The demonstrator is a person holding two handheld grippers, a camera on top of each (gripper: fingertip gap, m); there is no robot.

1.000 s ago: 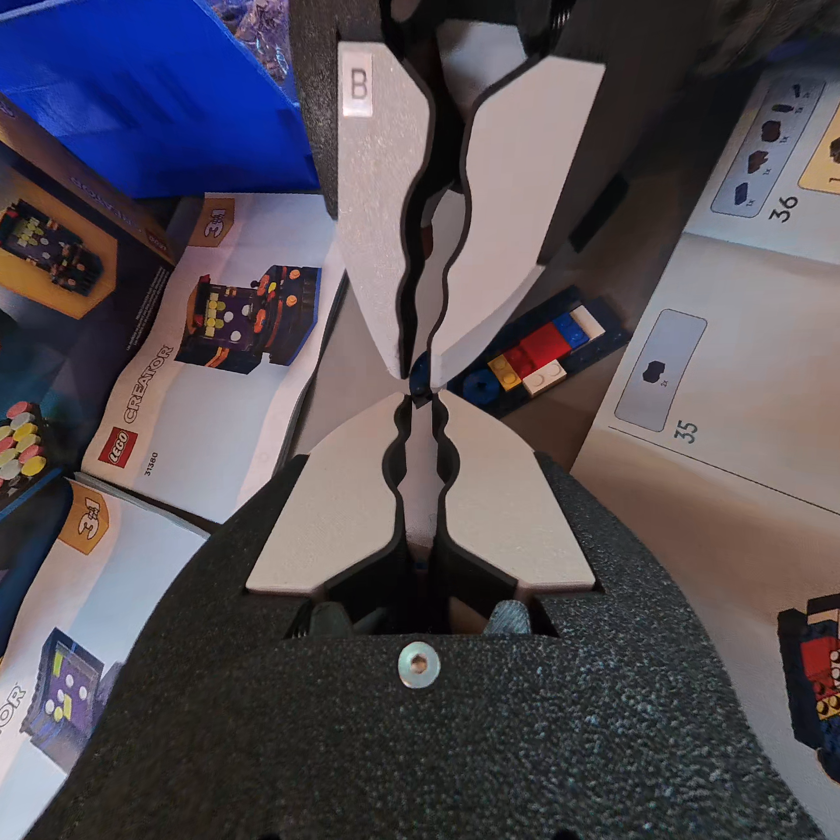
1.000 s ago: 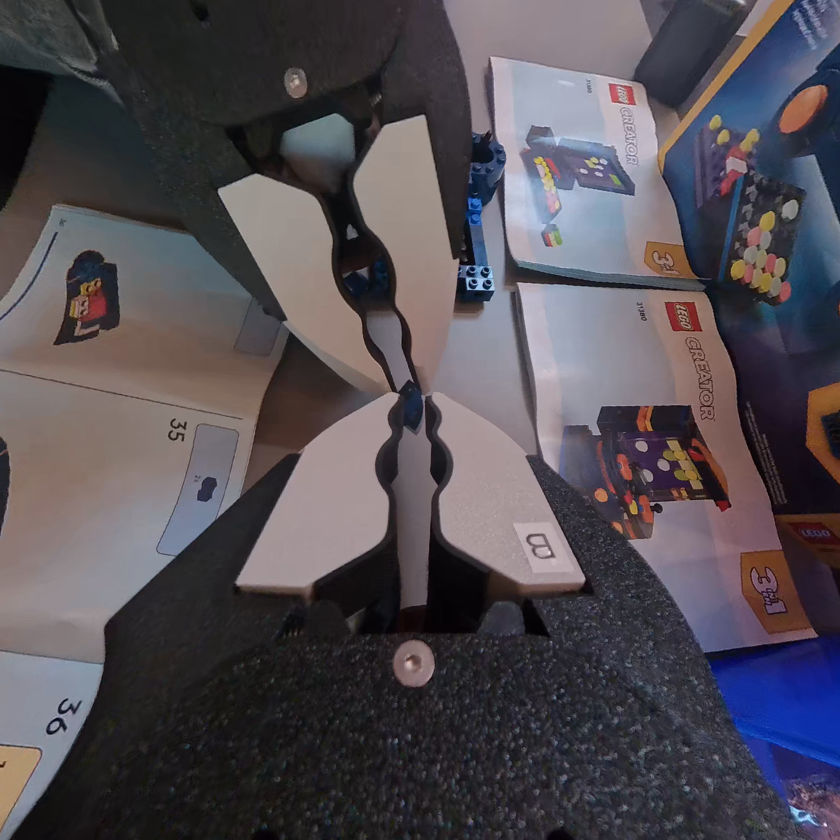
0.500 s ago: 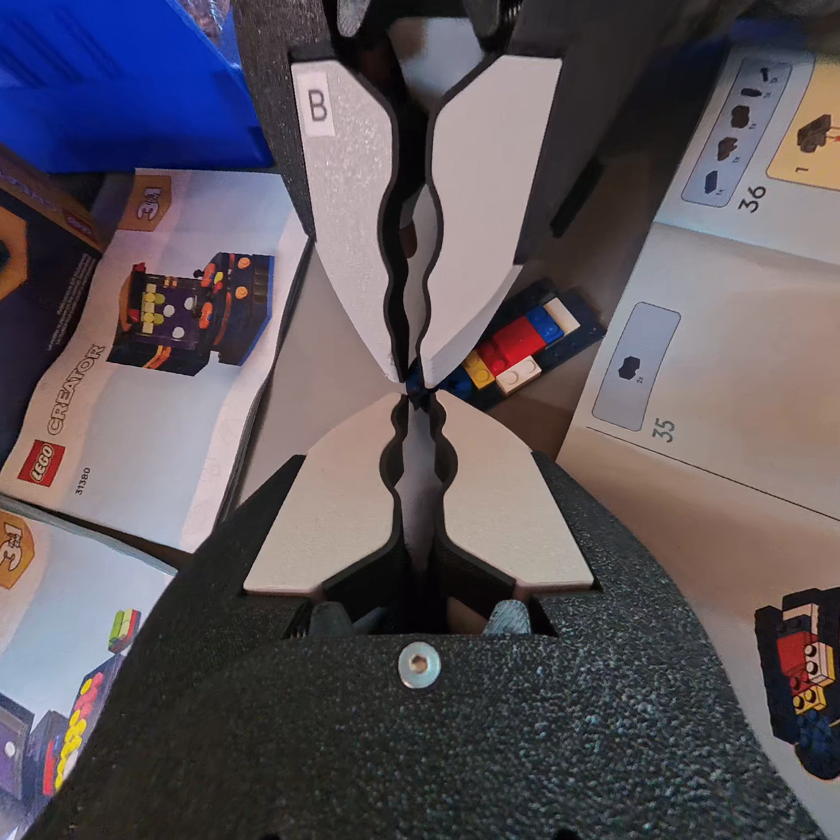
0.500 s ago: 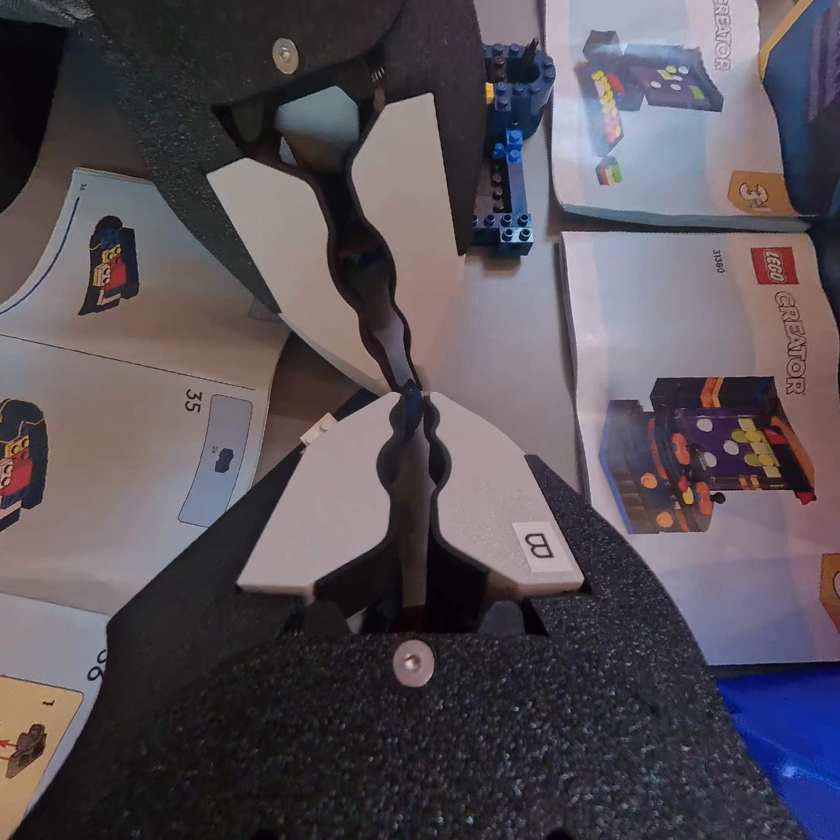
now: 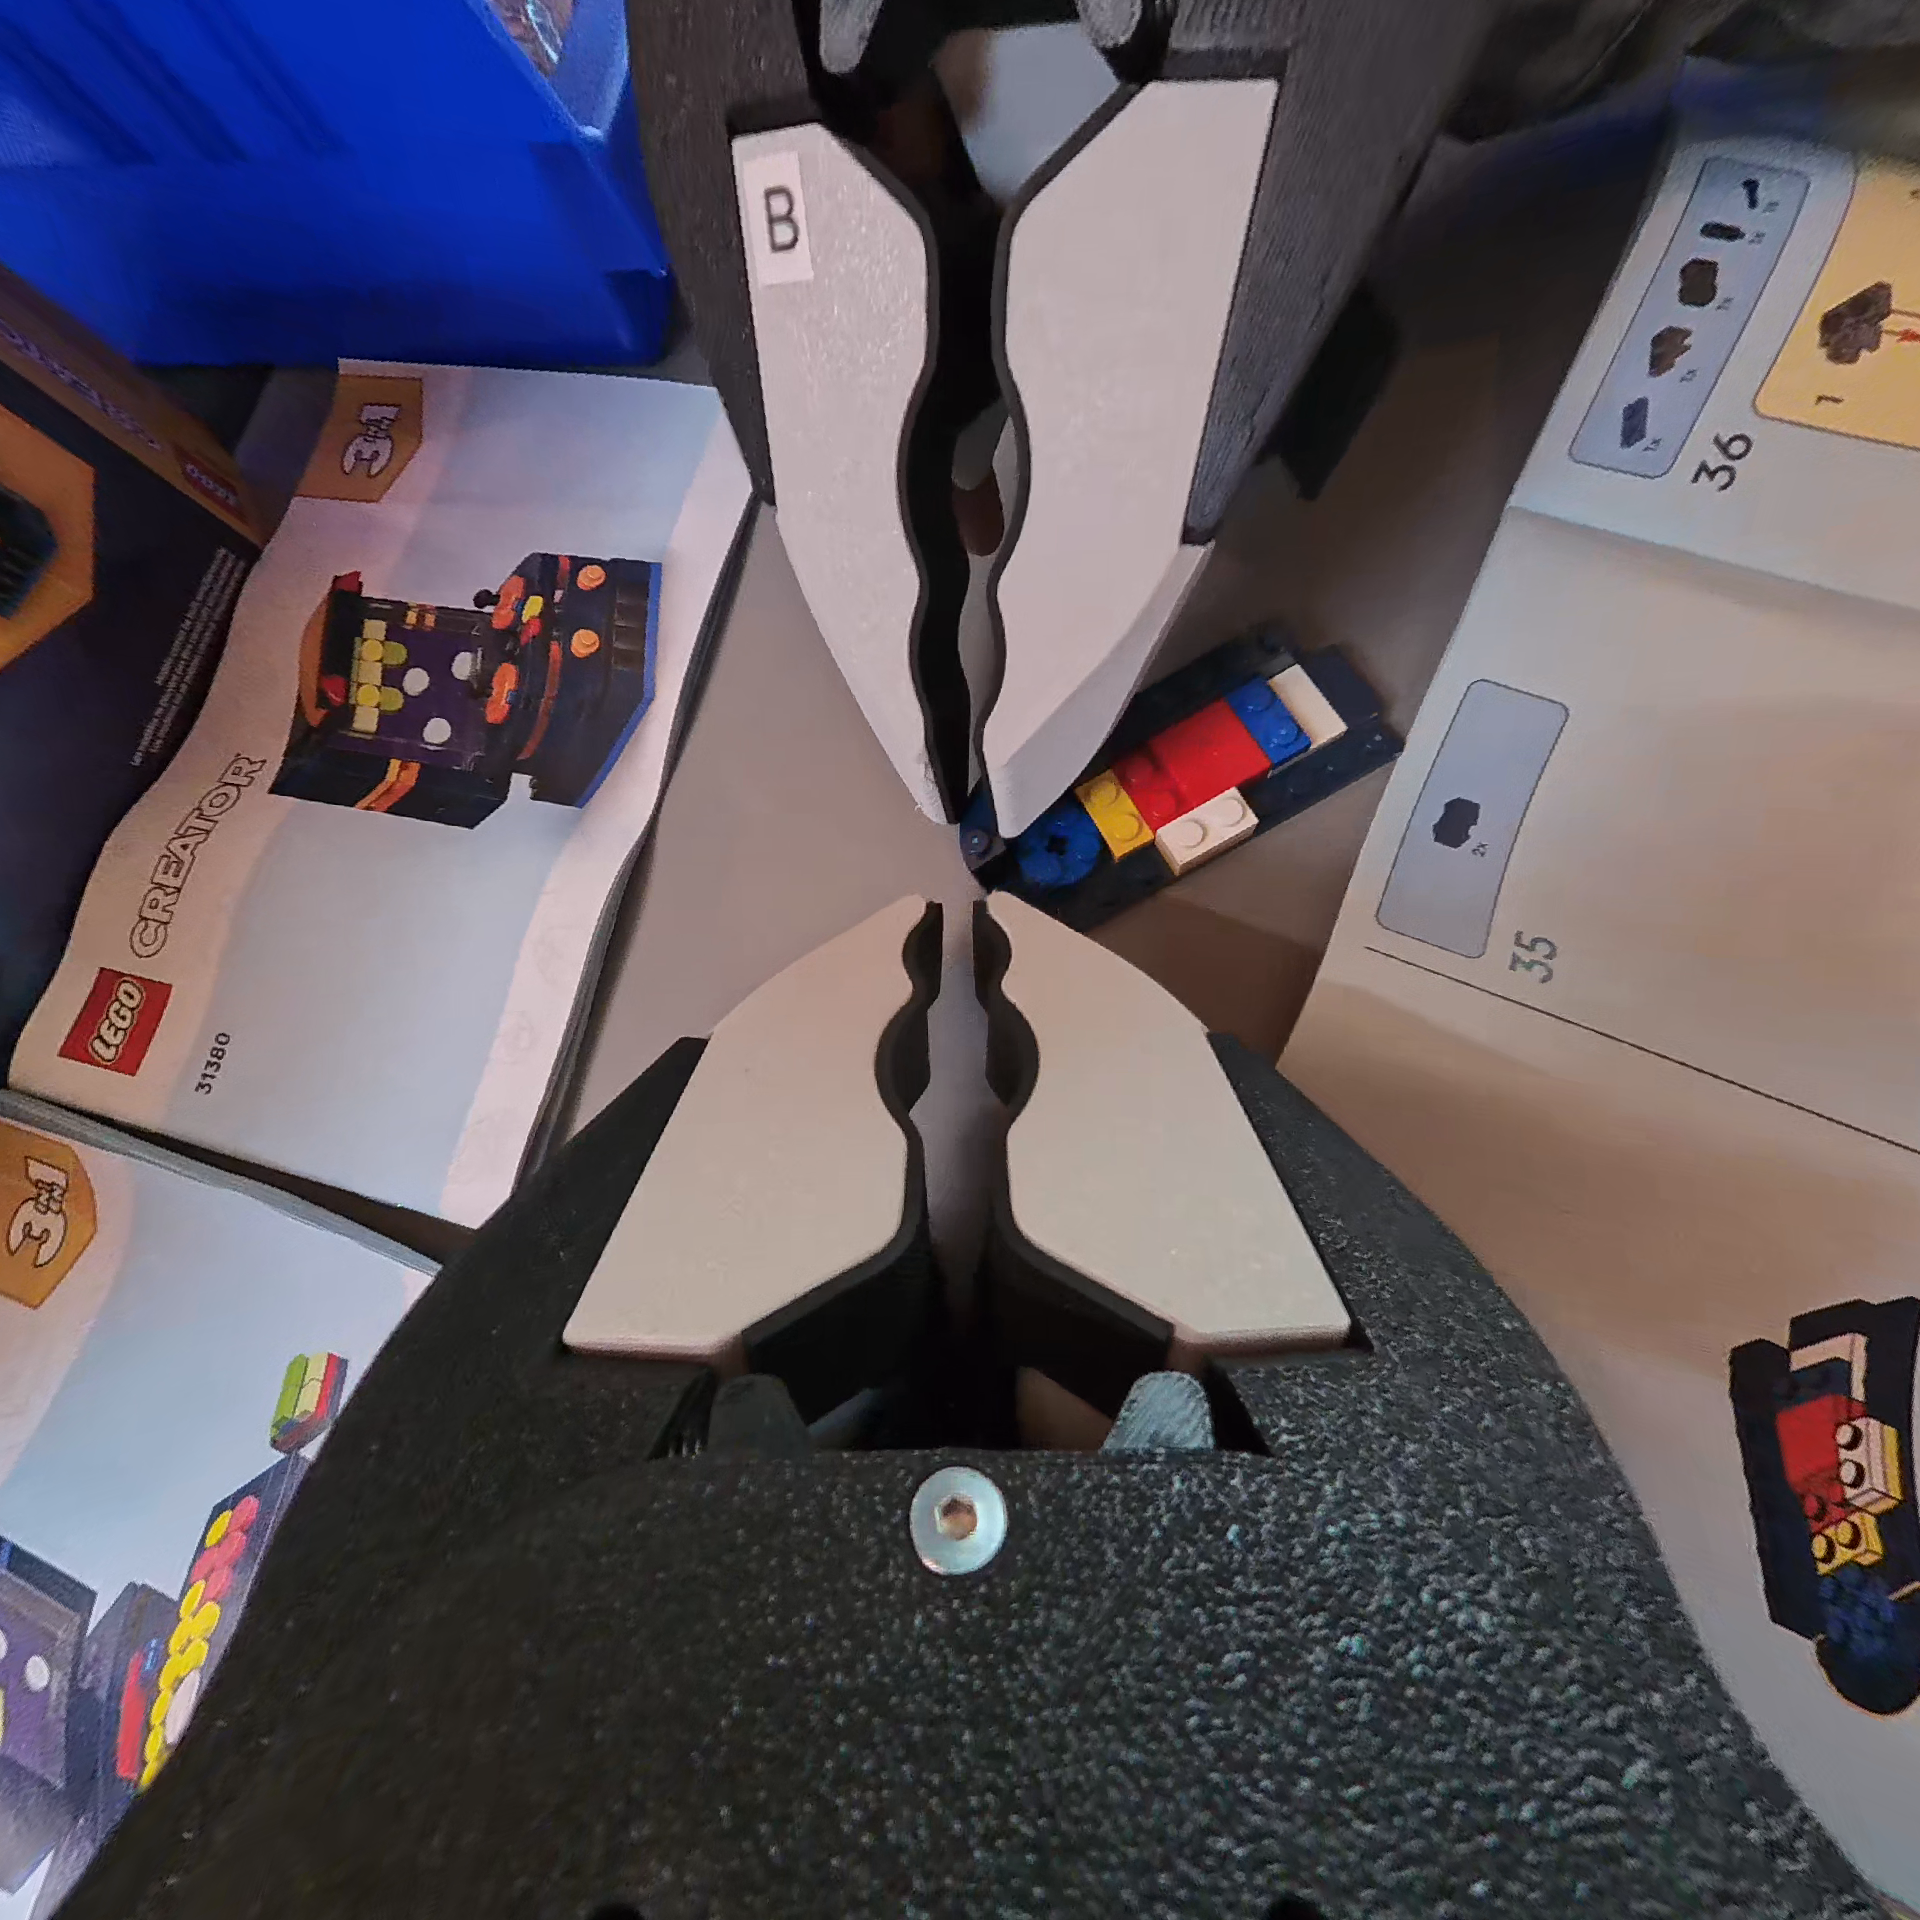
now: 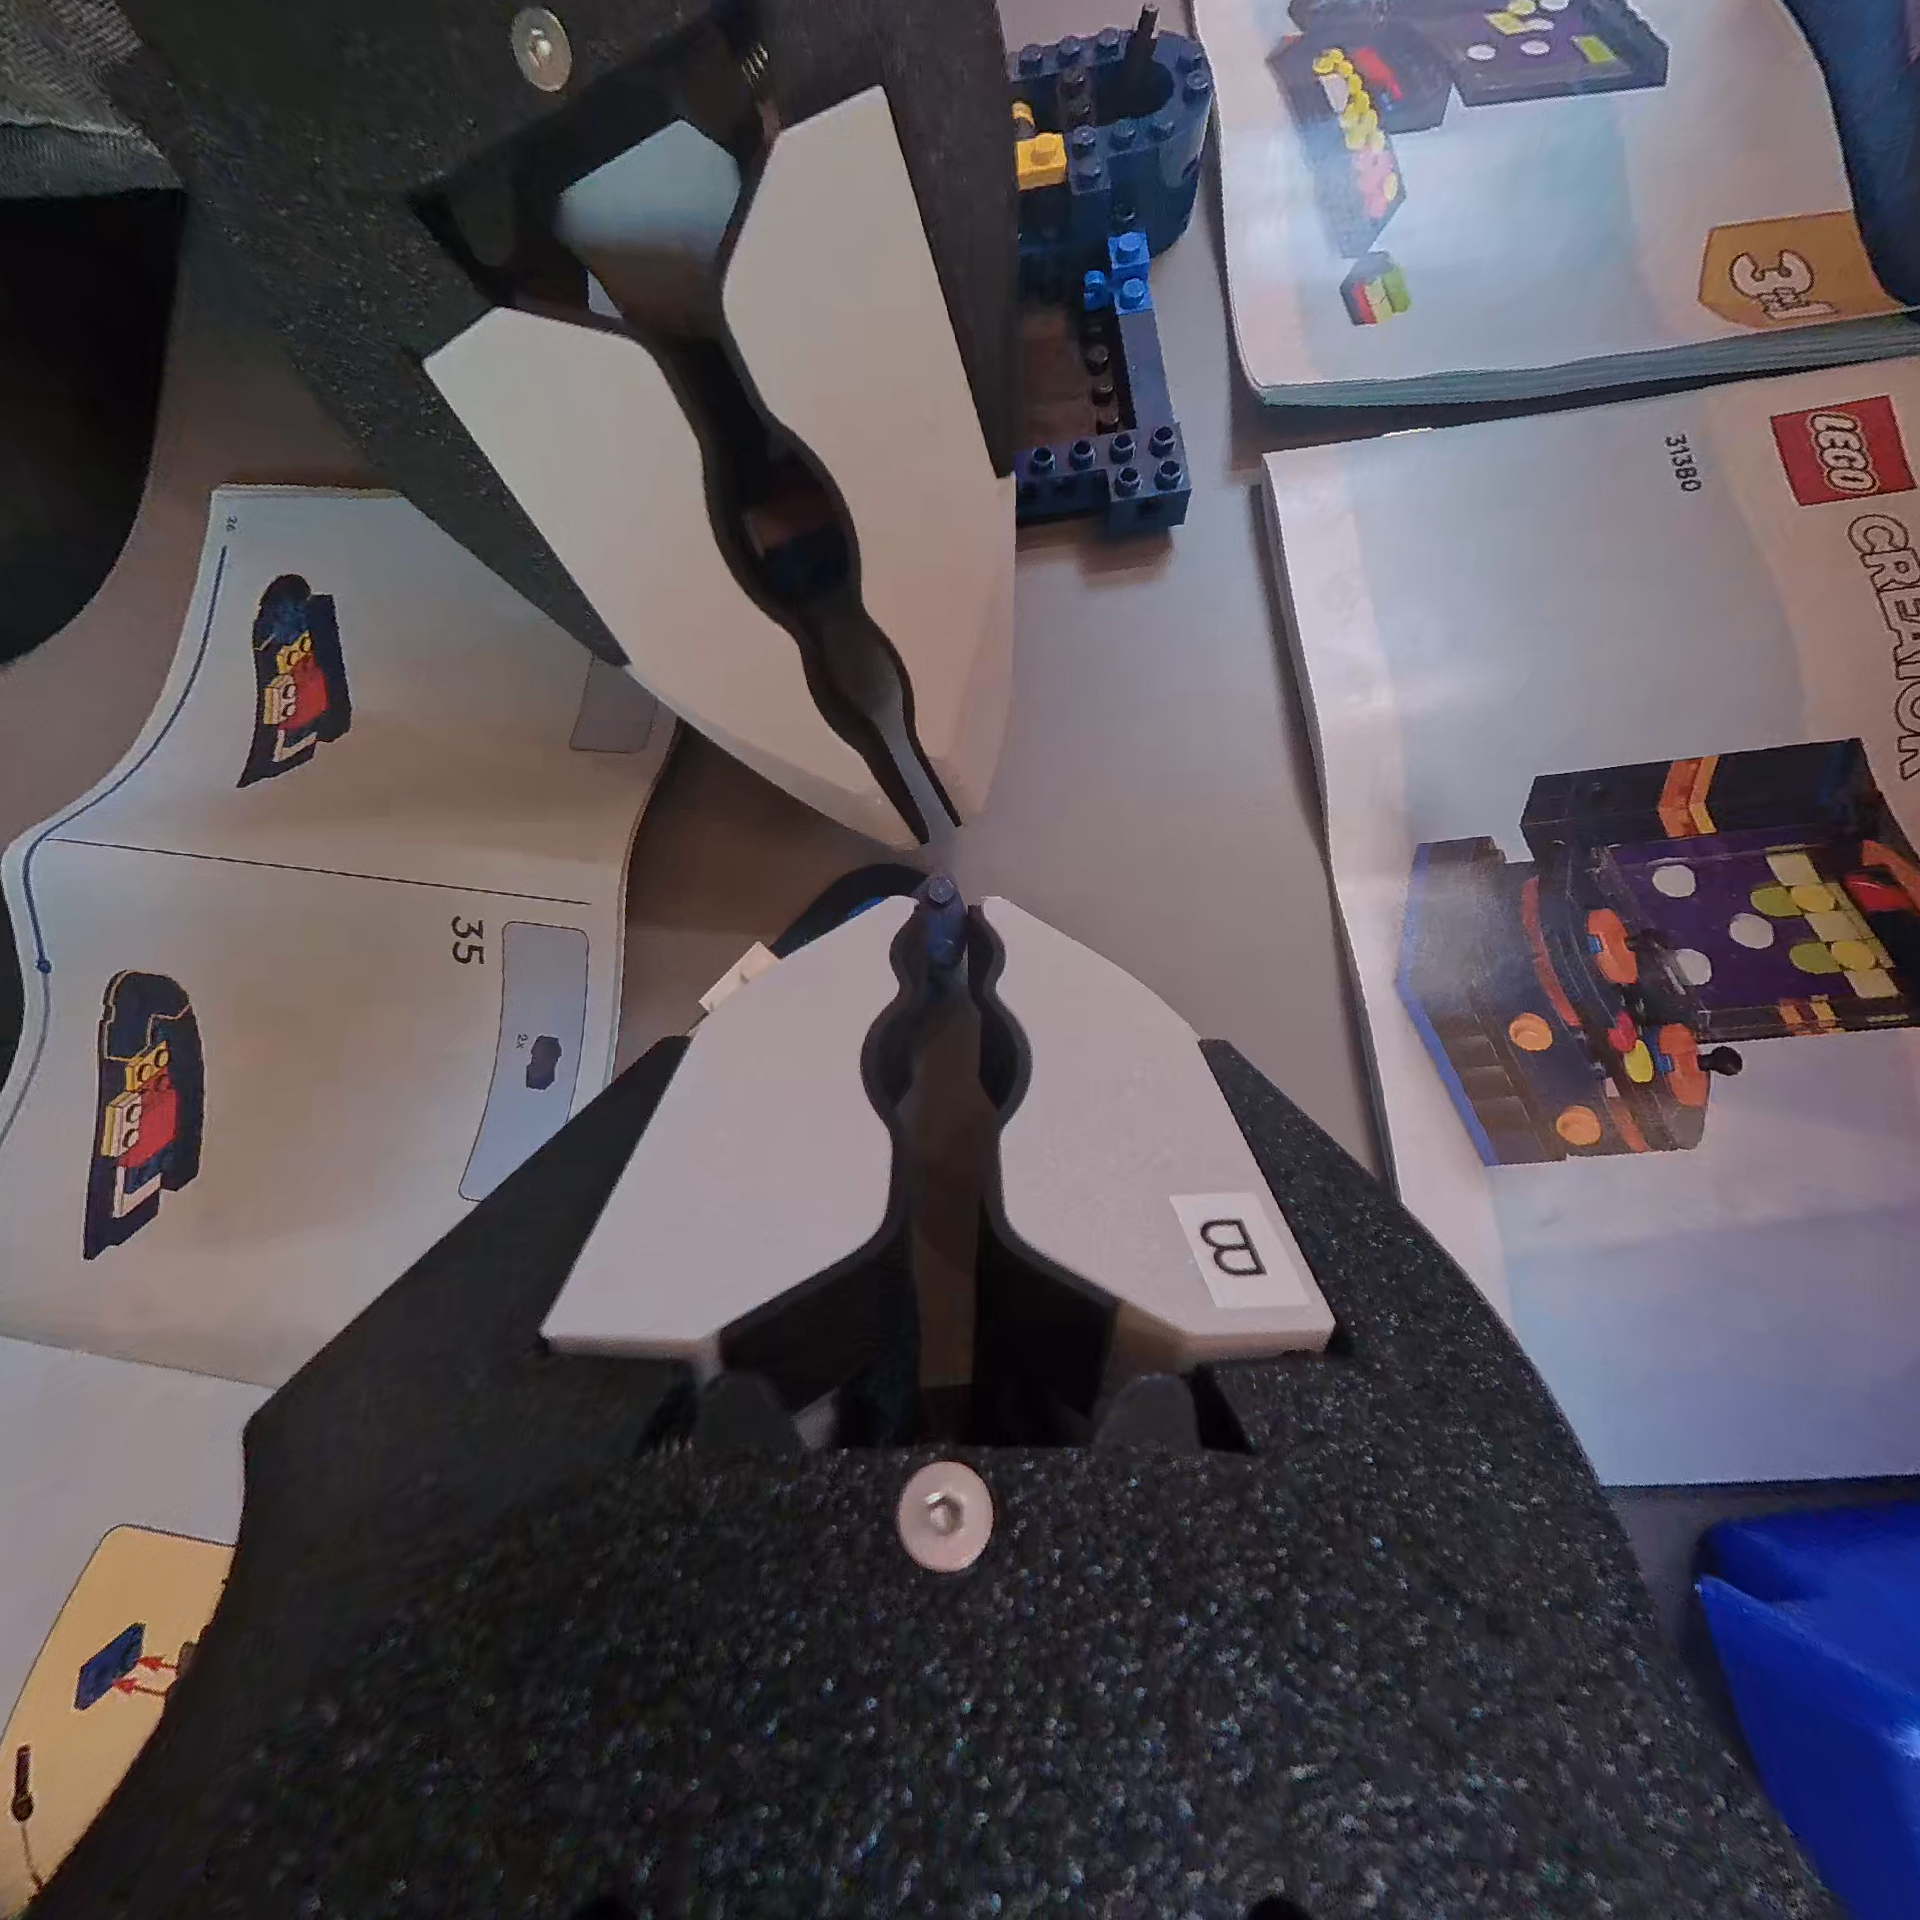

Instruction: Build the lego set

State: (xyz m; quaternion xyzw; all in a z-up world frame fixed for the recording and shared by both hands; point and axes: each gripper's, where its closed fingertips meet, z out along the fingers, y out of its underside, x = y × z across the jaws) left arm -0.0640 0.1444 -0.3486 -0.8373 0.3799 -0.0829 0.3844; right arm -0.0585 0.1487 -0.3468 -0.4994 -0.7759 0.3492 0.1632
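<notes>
Two hand-held grippers meet tip to tip over a grey table (image 5: 810,748) spread with toy-brick paperwork. An open instruction booklet (image 5: 1683,790) lies on one side of the table, closed booklets (image 5: 395,831) with a brick arcade model on their covers on the other, and a blue bin (image 5: 312,156) stands at the far edge in the left wrist view.

Between the booklets rests a flat dark-blue brick assembly (image 5: 1195,769) topped with red, yellow, white and blue pieces; in the left wrist view it sits just behind the meeting fingertips. A second, taller dark-blue brick build (image 6: 1112,312) stands behind the left gripper in the right wrist view.

The right gripper (image 6: 943,914) has its jaws drawn nearly together, pinching a small dark-blue brick piece (image 6: 940,930) at the very tips, both pads against its sides, one stud poking out past the tips. The left gripper (image 5: 958,909) faces it, its jaws a narrow slit apart with bare table showing between the fingertips (image 5: 1039,966); it holds nothing, its tips just short of the small piece (image 5: 982,836), not touching it.
</notes>
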